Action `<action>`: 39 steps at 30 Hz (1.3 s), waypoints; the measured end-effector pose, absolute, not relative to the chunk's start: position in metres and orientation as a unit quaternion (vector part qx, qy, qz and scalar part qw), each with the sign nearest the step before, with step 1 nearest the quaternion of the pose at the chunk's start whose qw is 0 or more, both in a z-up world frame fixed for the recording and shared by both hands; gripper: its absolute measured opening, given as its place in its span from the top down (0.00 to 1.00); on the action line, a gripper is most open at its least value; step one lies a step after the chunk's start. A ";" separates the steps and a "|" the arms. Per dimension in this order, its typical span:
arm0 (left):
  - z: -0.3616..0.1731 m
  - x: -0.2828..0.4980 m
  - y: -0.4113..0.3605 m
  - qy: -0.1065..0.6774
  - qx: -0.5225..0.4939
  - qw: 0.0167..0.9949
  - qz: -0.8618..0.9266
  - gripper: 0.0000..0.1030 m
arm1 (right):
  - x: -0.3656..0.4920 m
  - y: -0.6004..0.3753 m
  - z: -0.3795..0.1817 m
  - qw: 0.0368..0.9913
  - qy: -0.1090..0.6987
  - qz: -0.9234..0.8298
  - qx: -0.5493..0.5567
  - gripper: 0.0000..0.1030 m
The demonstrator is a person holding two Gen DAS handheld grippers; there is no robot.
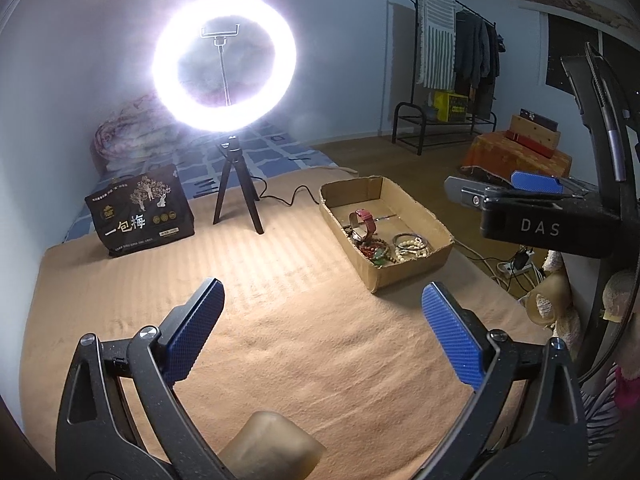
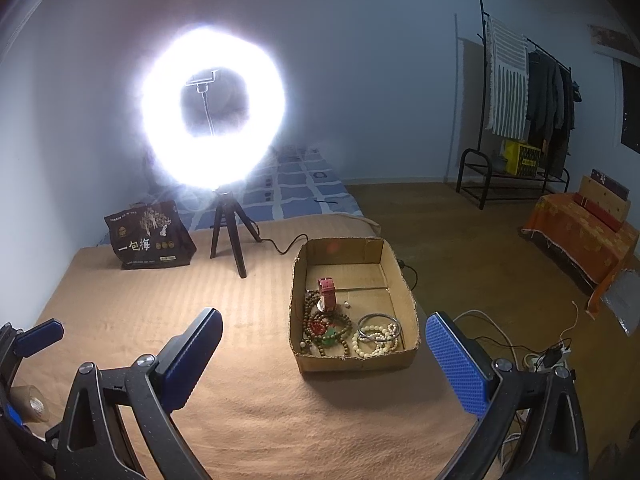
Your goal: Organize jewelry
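A shallow cardboard box (image 1: 400, 270) (image 2: 352, 360) sits on the orange blanket and holds the jewelry. Inside are a red-strapped watch (image 1: 366, 220) (image 2: 327, 294), dark bead bracelets (image 1: 370, 250) (image 2: 324, 328), a white bead bracelet (image 1: 414, 246) (image 2: 376, 344) and a silver bangle (image 2: 378, 326). My left gripper (image 1: 322, 288) hovers over bare blanket to the near left of the box, open and empty. My right gripper (image 2: 325, 316) is open too, with the box just beyond its fingertips and nothing between them. From the left wrist view it shows at the right (image 1: 492, 186).
A lit ring light on a tripod (image 1: 224, 60) (image 2: 212, 108) and a black printed bag (image 1: 140, 212) (image 2: 152, 236) stand at the back of the blanket. A tape roll (image 1: 272, 444) (image 2: 30, 400) lies near me. Cables and a power strip (image 2: 552, 356) lie on the floor at the right.
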State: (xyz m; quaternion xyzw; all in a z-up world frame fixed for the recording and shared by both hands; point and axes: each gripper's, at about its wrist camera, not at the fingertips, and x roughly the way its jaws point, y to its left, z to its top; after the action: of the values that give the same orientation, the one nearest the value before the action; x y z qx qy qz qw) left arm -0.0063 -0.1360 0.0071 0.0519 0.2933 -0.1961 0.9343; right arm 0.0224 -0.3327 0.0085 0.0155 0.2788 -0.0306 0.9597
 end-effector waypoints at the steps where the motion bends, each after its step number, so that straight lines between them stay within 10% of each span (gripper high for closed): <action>1: 0.007 -0.006 -0.136 0.293 0.052 0.934 -0.195 0.02 | 0.023 -0.332 0.008 0.959 0.280 -0.030 0.014 0.00; 39: 0.008 0.000 -0.132 0.294 0.049 0.942 -0.156 0.01 | 0.023 -0.326 0.002 0.956 0.291 -0.026 0.004 0.00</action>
State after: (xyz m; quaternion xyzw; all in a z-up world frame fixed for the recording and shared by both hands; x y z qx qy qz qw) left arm -0.0003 -0.1323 0.0080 0.0489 0.2937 -0.1562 0.9418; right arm 0.0227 -0.3264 0.0017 0.0036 0.2908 -0.0256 0.9564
